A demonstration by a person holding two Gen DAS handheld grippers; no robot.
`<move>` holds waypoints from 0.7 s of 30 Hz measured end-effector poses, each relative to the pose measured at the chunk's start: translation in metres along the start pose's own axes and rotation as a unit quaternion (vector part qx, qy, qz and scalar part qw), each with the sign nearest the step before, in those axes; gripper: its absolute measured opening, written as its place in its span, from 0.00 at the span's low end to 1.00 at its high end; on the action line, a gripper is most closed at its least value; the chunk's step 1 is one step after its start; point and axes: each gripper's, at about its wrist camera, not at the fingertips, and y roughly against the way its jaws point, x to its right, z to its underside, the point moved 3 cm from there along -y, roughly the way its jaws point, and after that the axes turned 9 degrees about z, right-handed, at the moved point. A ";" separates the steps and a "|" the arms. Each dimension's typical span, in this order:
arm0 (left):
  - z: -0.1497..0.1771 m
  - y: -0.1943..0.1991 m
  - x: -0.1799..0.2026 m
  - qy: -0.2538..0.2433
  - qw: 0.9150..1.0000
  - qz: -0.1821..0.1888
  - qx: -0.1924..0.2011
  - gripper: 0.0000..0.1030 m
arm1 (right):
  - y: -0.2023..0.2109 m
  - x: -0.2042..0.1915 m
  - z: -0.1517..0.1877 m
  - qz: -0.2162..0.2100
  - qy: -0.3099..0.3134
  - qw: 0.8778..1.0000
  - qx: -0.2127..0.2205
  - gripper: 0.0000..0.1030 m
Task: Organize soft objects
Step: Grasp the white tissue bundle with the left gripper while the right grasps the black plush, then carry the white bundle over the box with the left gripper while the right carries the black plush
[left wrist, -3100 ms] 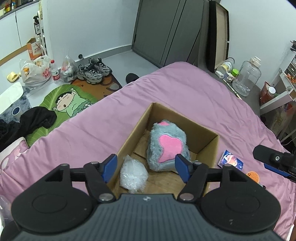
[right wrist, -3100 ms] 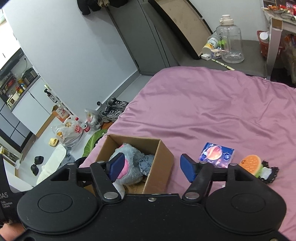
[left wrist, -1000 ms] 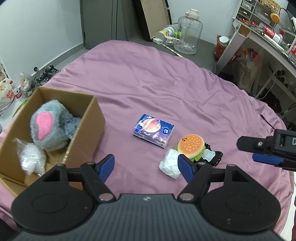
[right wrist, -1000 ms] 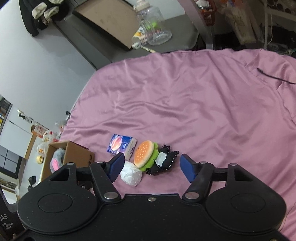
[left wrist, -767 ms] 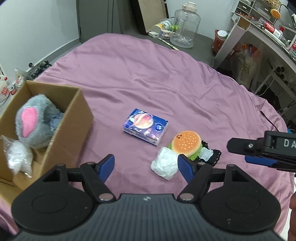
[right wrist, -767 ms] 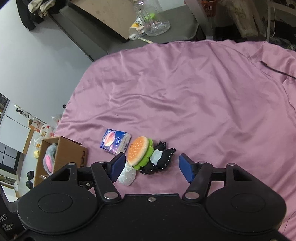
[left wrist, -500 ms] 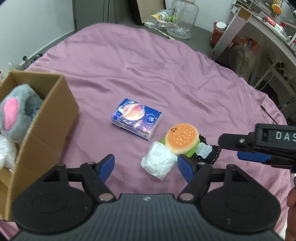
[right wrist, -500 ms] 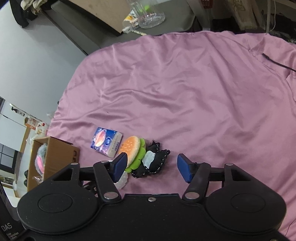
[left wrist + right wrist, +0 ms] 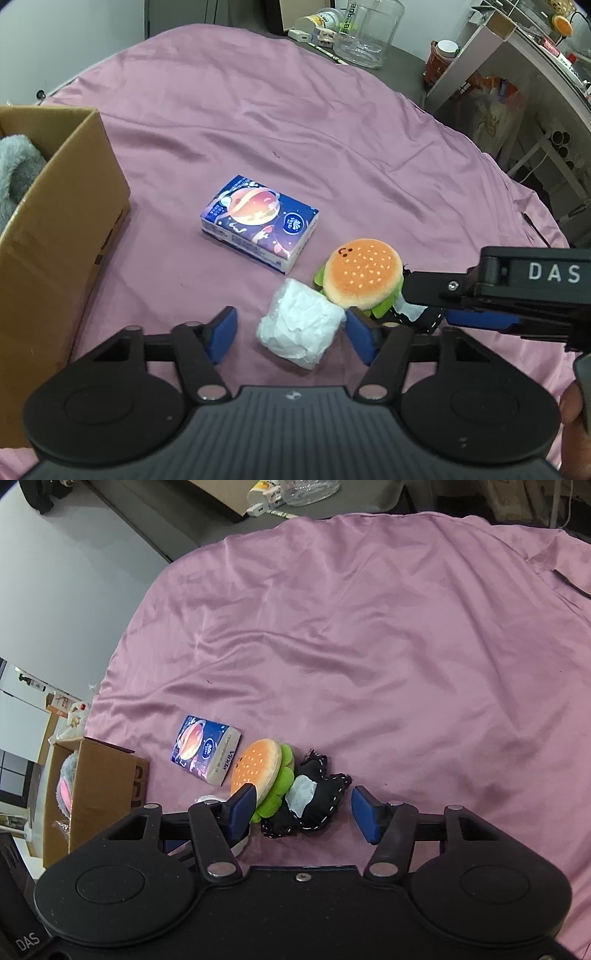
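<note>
While both grippers gape, grey plush [image 9: 14,173] inside cardboard box [image 9: 62,221].

Pink bedsheet [image 9: 332,122] spreads ahead, wrinkled. Beyond it, dark floor [image 9: 402,61] with 1 clear jug [image 9: 369,29] and small bottles. Grey wall [image 9: 74,33] far left. White shelving [image 9: 517,74] far right, bags beneath. Light even, indoor.

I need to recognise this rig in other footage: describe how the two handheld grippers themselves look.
Both are matte black. The left gripper and the right gripper each have blue finger pads, silver pivot screws, two round discs and angular linkages. White "DAS" lettering marks the bodies. No cables or sleeves show.
</note>
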 end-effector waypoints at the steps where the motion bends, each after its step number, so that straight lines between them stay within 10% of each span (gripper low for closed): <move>1: 0.000 -0.001 -0.001 0.004 1.000 0.005 -0.004 0.47 | -0.002 -0.001 0.000 0.004 0.002 1.000 -0.002 0.55; 6: 0.000 0.008 -0.006 0.012 1.000 0.014 0.005 0.46 | -0.009 -0.006 0.003 0.013 0.019 1.000 -0.011 0.48; 11: -0.001 0.020 -0.009 0.014 1.000 0.017 0.011 0.46 | -0.008 -0.012 0.007 0.013 0.030 0.999 -0.015 0.20; 21: -0.002 0.059 -0.016 0.018 0.999 0.013 0.039 0.46 | 0.028 -0.009 0.010 -0.006 0.011 0.999 0.034 0.17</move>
